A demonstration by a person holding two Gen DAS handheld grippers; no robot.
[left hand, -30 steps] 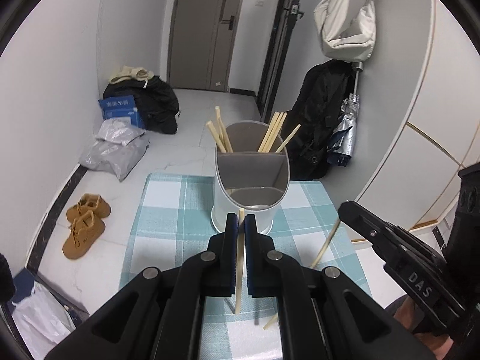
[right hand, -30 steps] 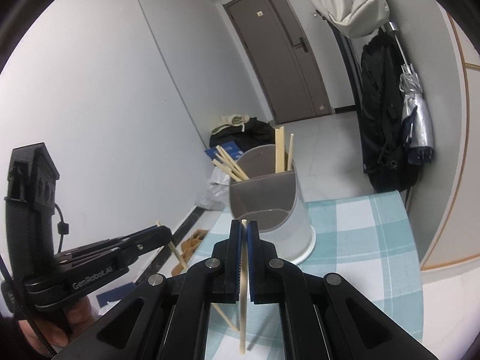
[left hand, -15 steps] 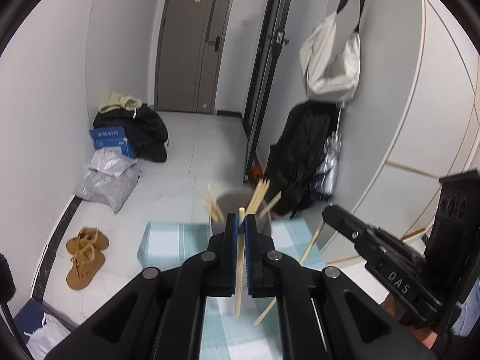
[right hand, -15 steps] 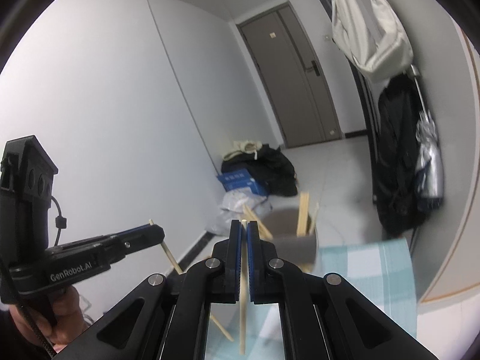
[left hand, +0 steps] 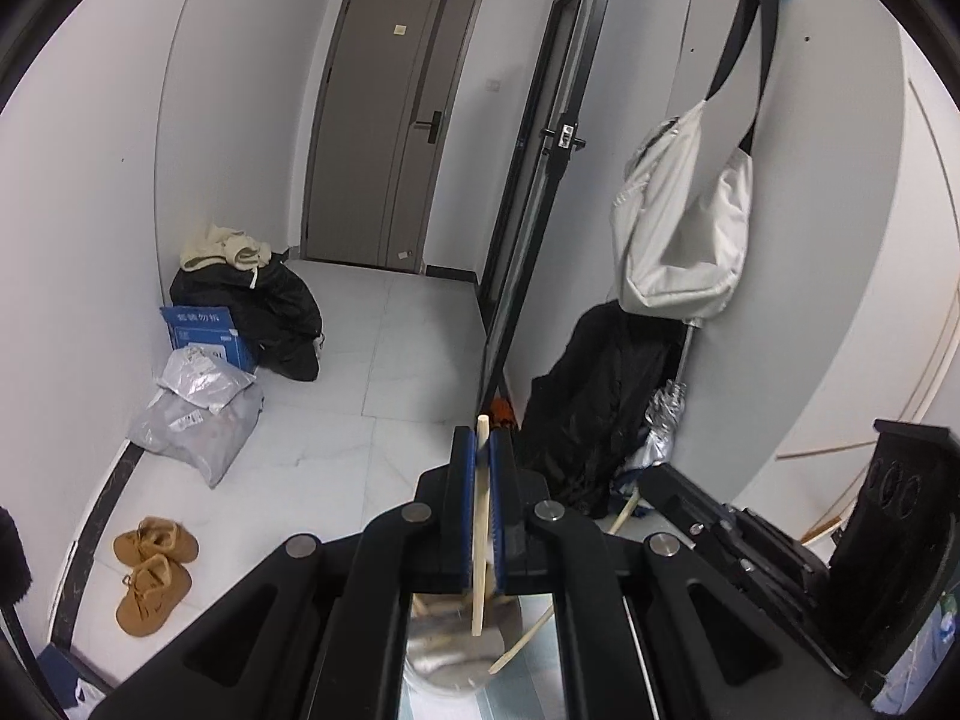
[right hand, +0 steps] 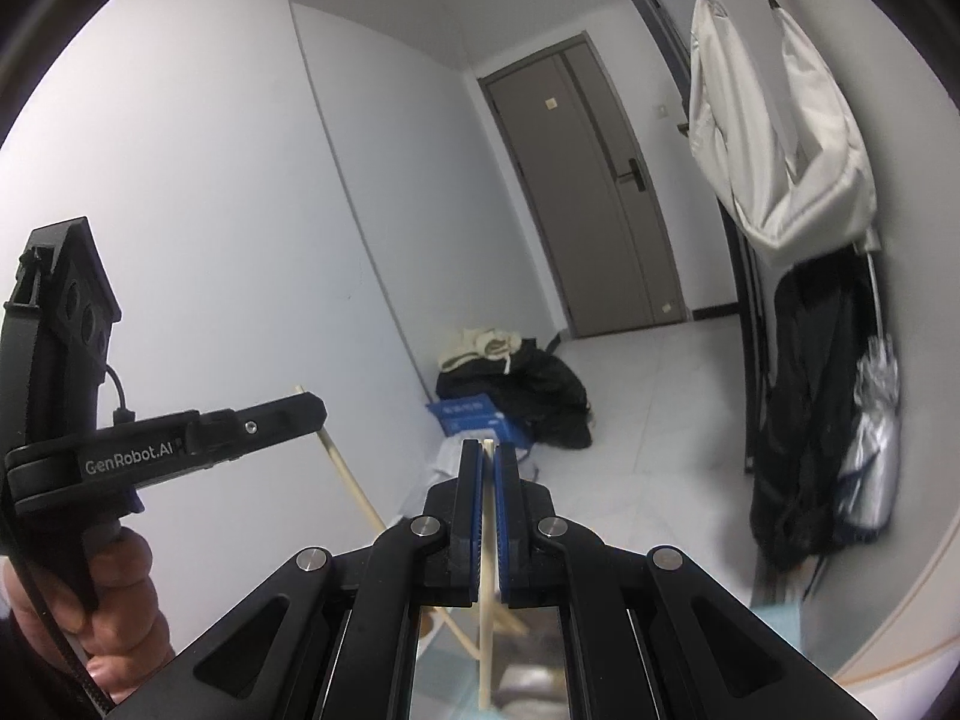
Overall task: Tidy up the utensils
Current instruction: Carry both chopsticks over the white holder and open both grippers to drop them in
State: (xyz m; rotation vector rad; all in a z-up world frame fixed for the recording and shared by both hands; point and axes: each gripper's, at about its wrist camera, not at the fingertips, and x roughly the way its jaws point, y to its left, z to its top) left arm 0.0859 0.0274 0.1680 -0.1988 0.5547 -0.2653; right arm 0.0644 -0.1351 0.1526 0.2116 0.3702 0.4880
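Observation:
My left gripper [left hand: 481,450] is shut on a pale wooden chopstick [left hand: 480,540] that hangs down over the grey utensil holder [left hand: 456,654], seen low between my fingers. My right gripper [right hand: 491,462] is shut on another wooden chopstick [right hand: 486,600], also above the holder [right hand: 534,684], which is mostly hidden by the gripper body. The left gripper shows in the right wrist view [right hand: 312,414] with its chopstick [right hand: 351,480] slanting down. The right gripper body shows in the left wrist view [left hand: 720,522], its tips hidden.
The checked tablecloth [left hand: 528,702] shows only at the bottom edge. Beyond are a floor with brown shoes [left hand: 153,570], grey parcels [left hand: 198,414], a blue box [left hand: 204,330], a black bag [left hand: 264,312], hanging coats [left hand: 600,414] and a white bag [left hand: 684,222].
Both grippers have risen and tilted up with their chopsticks. The holder has dropped from the middle of each view to the bottom edge, and the room now fills both views.

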